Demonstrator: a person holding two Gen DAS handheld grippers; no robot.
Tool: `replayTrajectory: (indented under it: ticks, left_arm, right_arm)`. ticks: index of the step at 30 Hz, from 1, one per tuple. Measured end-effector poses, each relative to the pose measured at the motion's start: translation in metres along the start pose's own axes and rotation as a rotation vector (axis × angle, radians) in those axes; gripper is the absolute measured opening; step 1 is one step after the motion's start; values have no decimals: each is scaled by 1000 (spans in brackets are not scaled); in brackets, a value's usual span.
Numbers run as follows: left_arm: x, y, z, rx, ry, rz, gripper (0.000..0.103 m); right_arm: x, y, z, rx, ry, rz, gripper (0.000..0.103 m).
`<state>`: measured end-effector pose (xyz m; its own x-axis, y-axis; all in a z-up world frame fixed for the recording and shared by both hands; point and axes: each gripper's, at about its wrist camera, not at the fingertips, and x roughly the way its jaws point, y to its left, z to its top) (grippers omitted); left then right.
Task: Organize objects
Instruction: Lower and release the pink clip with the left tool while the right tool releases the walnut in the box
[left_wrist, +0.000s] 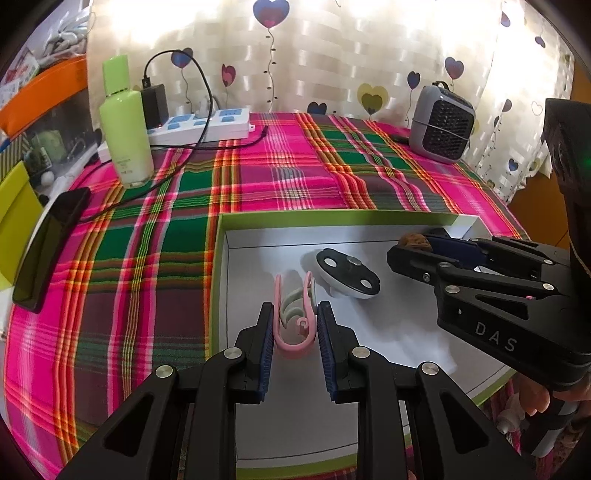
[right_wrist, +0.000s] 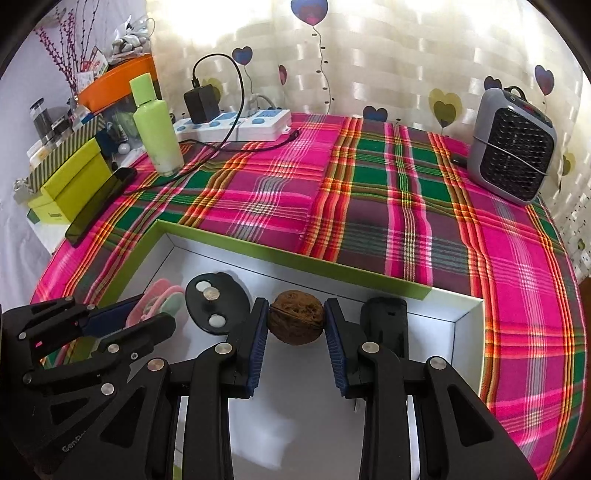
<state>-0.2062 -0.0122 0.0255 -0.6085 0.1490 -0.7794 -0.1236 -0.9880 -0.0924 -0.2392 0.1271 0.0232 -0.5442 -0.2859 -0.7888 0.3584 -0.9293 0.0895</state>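
Plaid cloth (left_wrist: 258, 177) covers the counter, with a green-rimmed box (left_wrist: 218, 258) low in frame. Over its white floor, the left tool (left_wrist: 295, 325) pinches a pink clip (left_wrist: 295, 332); the right tool (right_wrist: 296, 325), right of it, clamps a walnut (right_wrist: 296, 322).

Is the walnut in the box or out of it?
In, over the white box floor. The right claw pinches the walnut inside the walls.

Tray (right_wrist: 369, 275) floor crowded left by disc (right_wrist: 216, 308); nearer floor seemingly bare.
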Motion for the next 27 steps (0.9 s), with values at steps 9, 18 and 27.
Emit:
replayTrajectory:
  ticks: [9, 18, 27]
  left_arm:
    - [2, -3, 2, 11, 4, 10, 21]
    - [2, -6, 1, 23, 8, 28, 22]
    - [3, -7, 1, 30, 14, 24, 27]
  right_arm:
    - [6, 2, 1, -22, 32, -8, 32]
    - [9, 0, 2, -12, 40, -33, 32]
    - [7, -1, 2, -2, 33, -32, 32]
